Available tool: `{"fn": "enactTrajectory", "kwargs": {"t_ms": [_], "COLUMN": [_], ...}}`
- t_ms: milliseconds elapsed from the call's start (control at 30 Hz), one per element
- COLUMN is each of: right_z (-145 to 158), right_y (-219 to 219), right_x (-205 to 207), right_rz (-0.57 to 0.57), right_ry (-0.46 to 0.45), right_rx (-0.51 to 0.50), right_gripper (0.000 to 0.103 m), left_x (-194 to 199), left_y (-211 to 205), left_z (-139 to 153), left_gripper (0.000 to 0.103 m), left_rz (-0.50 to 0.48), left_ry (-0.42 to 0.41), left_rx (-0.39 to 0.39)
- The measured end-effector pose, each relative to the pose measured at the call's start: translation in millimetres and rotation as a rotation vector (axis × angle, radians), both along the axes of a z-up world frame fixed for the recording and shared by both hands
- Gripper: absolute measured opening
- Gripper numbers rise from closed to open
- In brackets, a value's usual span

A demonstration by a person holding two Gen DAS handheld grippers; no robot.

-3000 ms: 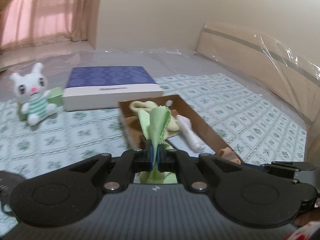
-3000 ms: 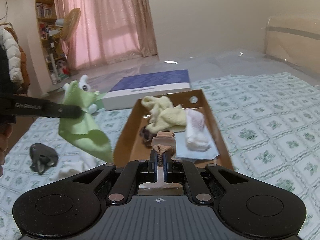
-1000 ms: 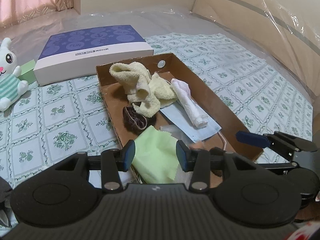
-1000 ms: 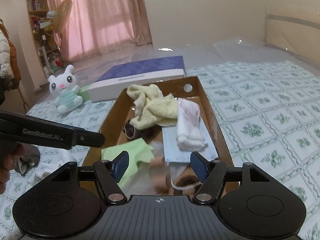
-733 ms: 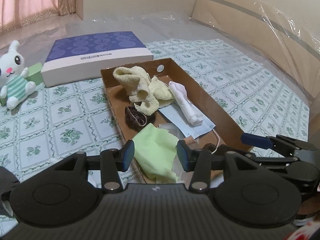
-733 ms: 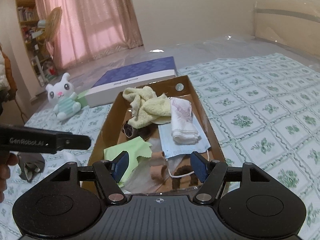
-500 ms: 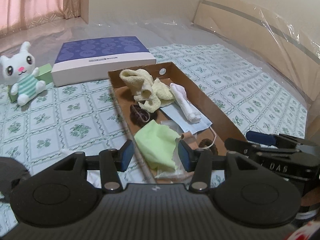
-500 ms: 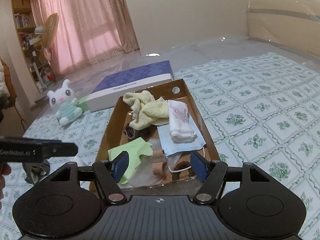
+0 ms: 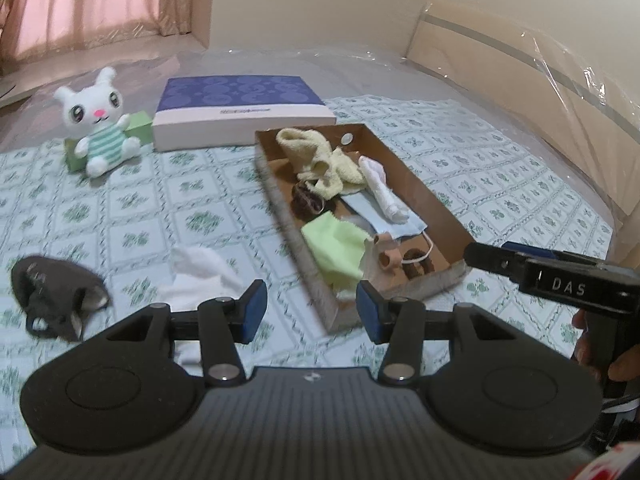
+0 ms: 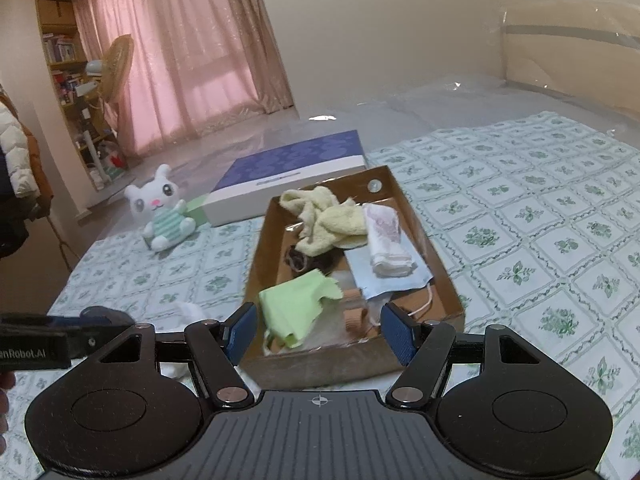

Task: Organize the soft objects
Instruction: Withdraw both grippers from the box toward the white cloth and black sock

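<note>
Grippers, both with jaws spread and empty: I am hovering my left gripper (image 9: 308,312) and right gripper (image 10: 318,332) near the cardboard tray (image 9: 436,204). For the white cloth (image 9: 200,276) lying beside the tray, I am advising a low, central pinch.

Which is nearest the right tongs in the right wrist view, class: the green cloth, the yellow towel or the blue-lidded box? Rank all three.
1. green cloth, at the near end of the cardboard tray, just ahead of the right tongs.
2. yellow towel, at the tray's far end.
3. blue-lidded box, beyond the tray, left.
</note>
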State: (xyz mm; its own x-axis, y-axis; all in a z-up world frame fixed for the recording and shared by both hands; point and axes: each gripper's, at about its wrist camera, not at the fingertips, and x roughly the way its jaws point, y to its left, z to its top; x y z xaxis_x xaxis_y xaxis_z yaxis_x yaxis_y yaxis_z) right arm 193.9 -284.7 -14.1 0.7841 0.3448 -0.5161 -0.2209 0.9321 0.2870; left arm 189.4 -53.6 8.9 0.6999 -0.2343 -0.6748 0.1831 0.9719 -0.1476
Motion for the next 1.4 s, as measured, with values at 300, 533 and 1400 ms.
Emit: {"fn": "enactTrajectory", "kwargs": {"t_ms": [300, 533, 1400], "right_z": [0, -6, -43], "right_y": [23, 49, 145], "right_x": [-24, -37, -33], "right_rz": [0.052, 0.118, 0.338], "right_ry": [0.017, 0.042, 0.088], "right_rx": [0.002, -0.006, -0.099], "right_gripper": [0.068, 0.068, 0.068], "left_x": [-37, -60, -85], "left_y": [29, 49, 111], "left_z": [-3, -3, -32], "left_gripper": [0.046, 0.046, 0.046], "left_rz": [0.074, 0.123, 0.288], "left_ry": [0.006, 0.004, 0.066], "left_rx": [0.009, 0.025, 0.036]}}
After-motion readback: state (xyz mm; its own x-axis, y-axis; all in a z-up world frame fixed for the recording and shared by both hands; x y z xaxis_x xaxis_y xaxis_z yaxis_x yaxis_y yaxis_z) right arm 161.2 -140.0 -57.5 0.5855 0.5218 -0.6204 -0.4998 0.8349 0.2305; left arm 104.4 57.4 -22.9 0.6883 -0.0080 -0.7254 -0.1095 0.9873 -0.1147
